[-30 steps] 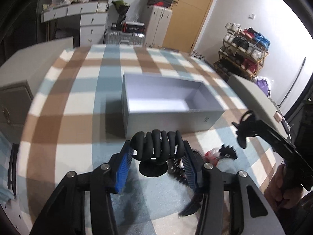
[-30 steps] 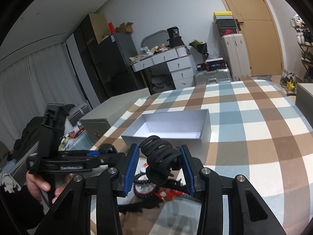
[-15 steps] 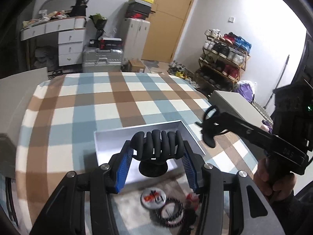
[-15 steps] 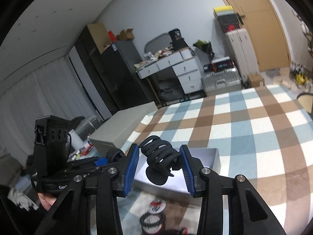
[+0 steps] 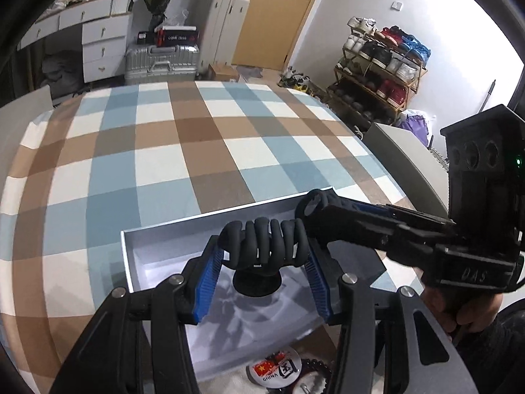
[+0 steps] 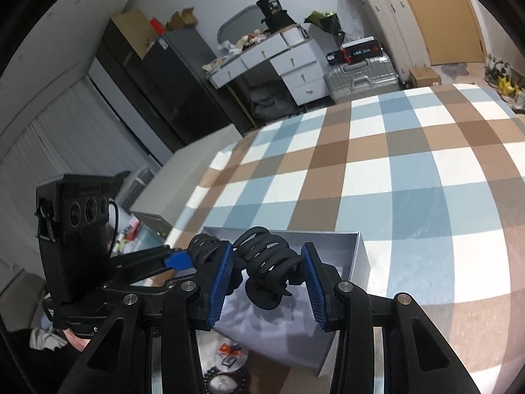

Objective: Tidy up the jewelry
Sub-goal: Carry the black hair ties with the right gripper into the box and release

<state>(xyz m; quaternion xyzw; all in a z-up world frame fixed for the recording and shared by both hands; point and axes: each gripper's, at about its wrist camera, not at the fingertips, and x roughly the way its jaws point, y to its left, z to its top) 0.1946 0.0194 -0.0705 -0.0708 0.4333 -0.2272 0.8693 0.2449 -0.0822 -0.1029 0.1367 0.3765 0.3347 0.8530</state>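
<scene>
My left gripper [image 5: 262,272] is shut on a black claw hair clip [image 5: 264,243] and holds it above the open white box [image 5: 131,262]. My right gripper [image 6: 267,279] is shut on a second black claw hair clip [image 6: 267,262], also above the white box [image 6: 361,256]. The right gripper reaches in from the right in the left wrist view [image 5: 315,205], close beside the left clip. The left gripper shows in the right wrist view [image 6: 197,252], just left of my right fingers. A round badge [image 5: 274,369] and a black beaded bracelet [image 5: 315,374] lie on the table in front of the box.
The table has a blue, brown and white checked cloth [image 5: 164,151]. A grey box lid [image 5: 403,161] lies at the table's right edge; another grey lid [image 6: 183,177] lies at its left edge. The badge [image 6: 229,354] and bracelet [image 6: 223,382] show below my right fingers.
Both grippers have carried their clips up from the table and forward over the white box. They have come close together side by side. The badge and bracelet now lie behind the fingers.
</scene>
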